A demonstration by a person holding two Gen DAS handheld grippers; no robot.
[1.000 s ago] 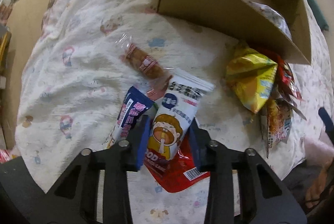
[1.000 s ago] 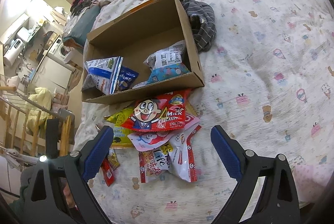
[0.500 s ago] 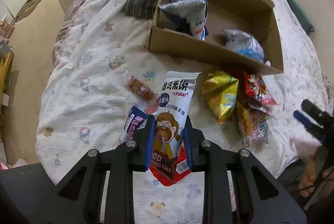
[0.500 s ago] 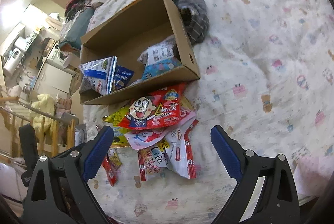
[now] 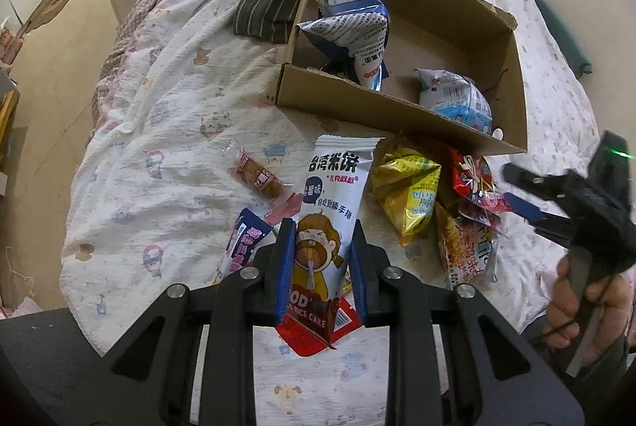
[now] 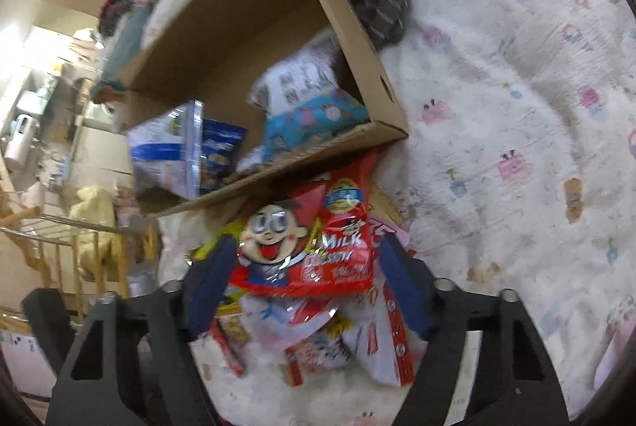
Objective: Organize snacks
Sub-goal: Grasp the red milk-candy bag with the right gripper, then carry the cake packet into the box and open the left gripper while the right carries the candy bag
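Left wrist: cardboard box (image 5: 389,116) holds two snack bags (image 5: 349,28).

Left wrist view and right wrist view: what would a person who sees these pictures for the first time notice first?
Probably the white rice cake packet, standing out between the fingers of the left gripper, which is shut on it. Next, the red milk candy bag, on top of the snack pile between the fingers of the right gripper, which are not yet closed on it. Beyond both sits the cardboard box on the bed, already holding some bags.

Cardboard box (image 5: 381,108) front wall stands between snack pile (image 5: 437,195) and its interior.
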